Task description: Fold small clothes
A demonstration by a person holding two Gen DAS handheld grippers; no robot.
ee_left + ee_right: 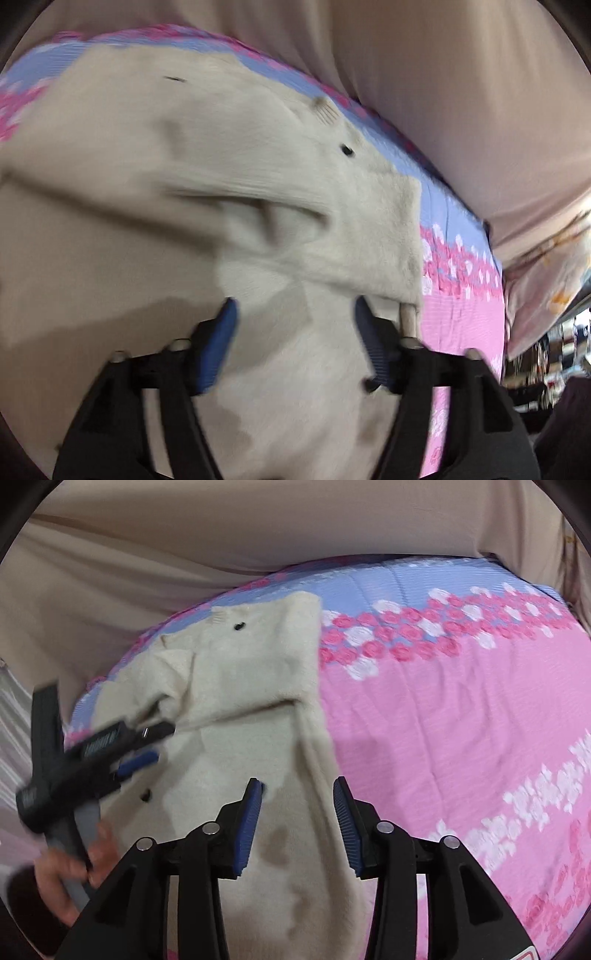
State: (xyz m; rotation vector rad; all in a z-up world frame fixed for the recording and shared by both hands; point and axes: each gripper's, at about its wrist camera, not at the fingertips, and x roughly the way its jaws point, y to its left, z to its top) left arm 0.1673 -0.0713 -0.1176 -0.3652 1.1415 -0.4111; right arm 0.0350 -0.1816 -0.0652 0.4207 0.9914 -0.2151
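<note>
A small cream fleece garment (251,686) with black buttons lies partly folded on a pink and blue floral bed cover (443,709). In the left wrist view the garment (207,155) fills most of the frame, with a folded flap across its middle. My left gripper (293,310) is open just above the cloth and holds nothing; it also shows in the right wrist view (147,746), at the garment's left side. My right gripper (297,790) is open over the garment's near right edge and holds nothing.
A beige curtain or sheet (184,535) hangs behind the bed. The floral cover (458,295) stretches to the right of the garment. A patterned pillow or cloth (546,280) and cluttered shelves (554,362) are at the far right.
</note>
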